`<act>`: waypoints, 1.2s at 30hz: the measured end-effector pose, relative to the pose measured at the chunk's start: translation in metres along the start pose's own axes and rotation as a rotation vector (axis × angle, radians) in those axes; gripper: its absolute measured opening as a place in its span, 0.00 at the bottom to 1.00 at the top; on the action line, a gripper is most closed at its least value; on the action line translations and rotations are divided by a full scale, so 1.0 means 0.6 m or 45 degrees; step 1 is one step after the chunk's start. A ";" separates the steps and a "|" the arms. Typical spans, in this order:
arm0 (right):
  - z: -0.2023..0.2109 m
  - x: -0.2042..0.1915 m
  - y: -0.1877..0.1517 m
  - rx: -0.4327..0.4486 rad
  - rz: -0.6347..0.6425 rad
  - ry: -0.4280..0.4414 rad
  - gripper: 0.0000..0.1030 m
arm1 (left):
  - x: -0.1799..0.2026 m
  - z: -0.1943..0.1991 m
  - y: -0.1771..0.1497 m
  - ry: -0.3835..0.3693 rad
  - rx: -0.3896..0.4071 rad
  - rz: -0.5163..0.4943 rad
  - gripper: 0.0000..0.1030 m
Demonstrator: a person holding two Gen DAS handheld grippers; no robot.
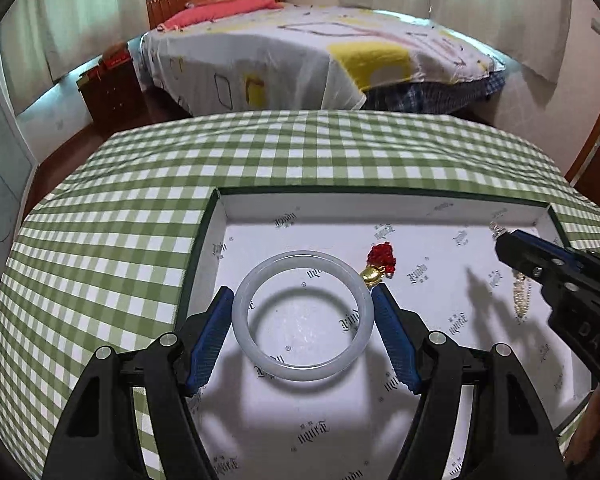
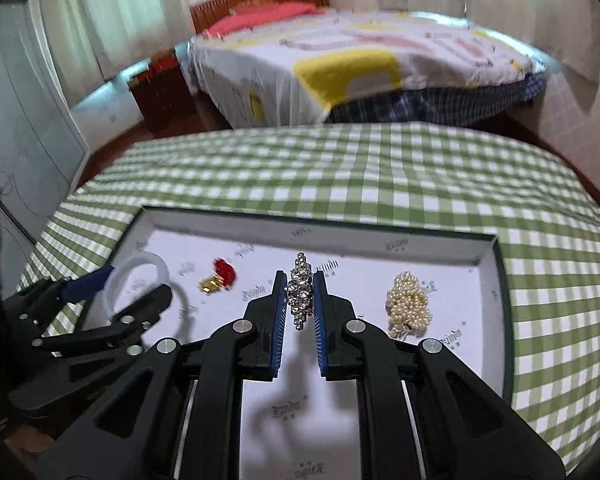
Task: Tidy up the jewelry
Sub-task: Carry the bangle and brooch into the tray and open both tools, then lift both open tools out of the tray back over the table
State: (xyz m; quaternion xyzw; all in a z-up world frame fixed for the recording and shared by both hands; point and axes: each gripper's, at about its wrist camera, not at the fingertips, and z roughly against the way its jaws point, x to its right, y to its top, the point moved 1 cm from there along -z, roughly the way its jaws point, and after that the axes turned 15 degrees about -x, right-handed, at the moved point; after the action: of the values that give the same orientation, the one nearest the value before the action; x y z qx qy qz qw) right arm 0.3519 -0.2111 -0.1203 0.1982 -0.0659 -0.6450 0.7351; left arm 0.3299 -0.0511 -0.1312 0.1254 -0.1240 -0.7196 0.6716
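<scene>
A shallow white-lined box (image 1: 380,210) (image 2: 380,240) lies on the green checked tablecloth. My left gripper (image 1: 303,296) is shut on a pale translucent bangle (image 1: 268,364), its blue pads touching both sides, above the box floor. A red and gold charm (image 1: 381,263) (image 2: 219,276) lies just beyond it. My right gripper (image 2: 300,274) is shut on a silver rhinestone bracelet (image 2: 300,292), held above the box; it also shows in the left wrist view (image 1: 500,238). A pile of pearls (image 2: 409,304) (image 1: 521,296) lies to the right.
The table (image 1: 140,200) with its checked cloth extends around the box. Beyond its far edge stand a bed (image 1: 300,52) with a patterned cover and a dark wooden nightstand (image 1: 112,88). Curtains and walls ring the room.
</scene>
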 end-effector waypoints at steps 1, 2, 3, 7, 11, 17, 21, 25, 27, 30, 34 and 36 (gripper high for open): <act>-0.006 0.000 0.002 -0.016 0.002 -0.008 0.13 | 0.001 -0.002 0.001 0.002 -0.009 -0.003 0.66; -0.013 0.001 0.005 -0.038 0.005 -0.012 0.13 | 0.002 -0.006 0.002 0.003 -0.022 -0.011 0.66; -0.019 0.002 0.006 -0.052 0.006 -0.011 0.13 | 0.004 -0.010 0.003 0.002 -0.036 -0.019 0.66; -0.032 0.002 0.007 -0.092 0.014 -0.015 0.14 | 0.002 -0.023 0.006 -0.004 -0.075 -0.029 0.67; -0.037 0.001 0.004 -0.104 0.021 -0.023 0.27 | 0.007 -0.030 0.007 -0.004 -0.098 -0.039 0.67; -0.032 -0.002 0.006 -0.068 0.023 -0.025 0.31 | 0.023 -0.012 0.005 0.085 0.030 -0.107 0.72; -0.009 -0.003 0.001 -0.002 0.026 -0.032 0.31 | 0.026 0.008 0.001 0.098 0.103 -0.120 0.72; 0.016 -0.007 -0.009 0.060 0.033 -0.051 0.32 | 0.019 0.023 -0.002 0.043 0.147 -0.081 0.72; 0.026 -0.007 -0.015 0.085 0.032 -0.059 0.32 | 0.018 0.028 -0.003 0.027 0.170 -0.071 0.72; 0.039 -0.007 -0.024 0.117 0.030 -0.061 0.32 | 0.017 0.040 -0.007 0.012 0.197 -0.062 0.72; 0.069 -0.009 -0.044 0.181 0.018 -0.055 0.32 | 0.016 0.060 -0.021 0.002 0.251 -0.062 0.72; 0.084 -0.010 -0.059 0.208 0.017 -0.053 0.32 | 0.017 0.073 -0.034 0.001 0.285 -0.062 0.72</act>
State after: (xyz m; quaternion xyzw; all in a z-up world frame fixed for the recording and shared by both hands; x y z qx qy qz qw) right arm 0.3003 -0.2186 -0.0867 0.2434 -0.1349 -0.6366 0.7192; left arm 0.2950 -0.0592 -0.0974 0.2028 -0.2001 -0.7173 0.6358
